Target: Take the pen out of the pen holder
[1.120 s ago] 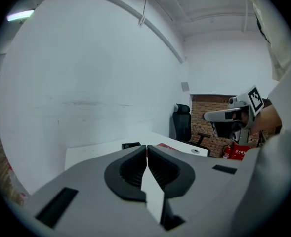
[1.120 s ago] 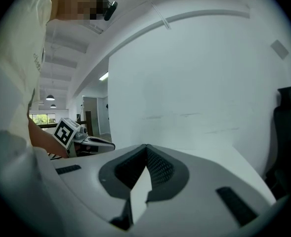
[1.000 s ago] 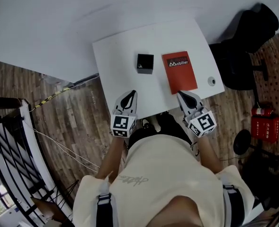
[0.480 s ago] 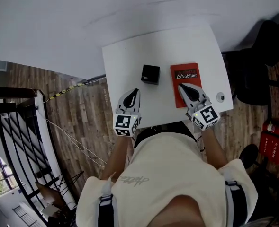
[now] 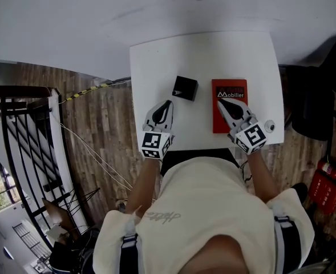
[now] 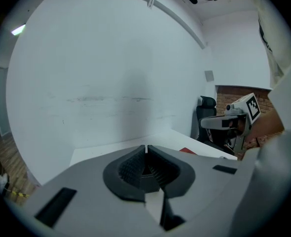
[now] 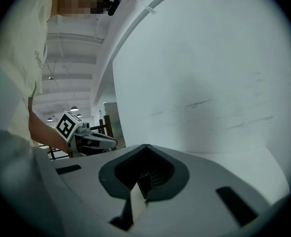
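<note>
No pen has been taken yet. The left hand-held gripper (image 5: 168,104) and right hand-held gripper (image 5: 223,104) are pressed together, empty, over the near part of the bench (image 5: 156,61). The black pen holder (image 5: 185,87) stands just beyond the left one; no pen can be made out.

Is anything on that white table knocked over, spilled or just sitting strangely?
Nothing looks spilled or broken. The black holder sits turned a little askew to the edges of the table, while the red book lies roughly square to them. What the holder contains is too small to make out from above.
</note>
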`<state>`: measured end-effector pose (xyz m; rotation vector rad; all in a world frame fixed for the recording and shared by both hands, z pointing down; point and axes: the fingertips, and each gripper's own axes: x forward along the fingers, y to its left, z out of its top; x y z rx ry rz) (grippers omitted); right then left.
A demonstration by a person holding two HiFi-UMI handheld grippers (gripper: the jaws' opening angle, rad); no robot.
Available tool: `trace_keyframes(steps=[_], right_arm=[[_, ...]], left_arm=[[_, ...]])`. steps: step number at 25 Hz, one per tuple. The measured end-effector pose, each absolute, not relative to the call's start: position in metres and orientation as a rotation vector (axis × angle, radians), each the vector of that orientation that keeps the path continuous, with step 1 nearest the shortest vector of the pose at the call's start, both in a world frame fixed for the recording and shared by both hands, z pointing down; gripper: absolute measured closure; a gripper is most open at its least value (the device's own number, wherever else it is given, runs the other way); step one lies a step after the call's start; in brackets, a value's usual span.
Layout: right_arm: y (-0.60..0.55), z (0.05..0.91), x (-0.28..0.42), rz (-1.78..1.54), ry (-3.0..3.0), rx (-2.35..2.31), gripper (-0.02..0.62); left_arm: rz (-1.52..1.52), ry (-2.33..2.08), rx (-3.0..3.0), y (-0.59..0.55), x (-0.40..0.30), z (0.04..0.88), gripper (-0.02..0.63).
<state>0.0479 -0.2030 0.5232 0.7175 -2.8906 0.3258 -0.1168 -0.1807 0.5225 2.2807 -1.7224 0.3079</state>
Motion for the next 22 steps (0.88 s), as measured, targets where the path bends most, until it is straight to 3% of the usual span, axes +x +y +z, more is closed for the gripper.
trace_keyframes(steps=[18, 22], right_arm=[[-0.200, 0.520, 0.038, 0.335, -2.822, 0.821, 0.589], [-0.197, 0.527, 0.044, 0.357, -2.797, 0.859, 0.589]], left_arm=[[0.291, -1.543, 2.290, -0.199, -0.121, 0.561, 0.578], [0.306, -1.513, 2.295, -0.206, -0.119, 0.571, 0.502]])
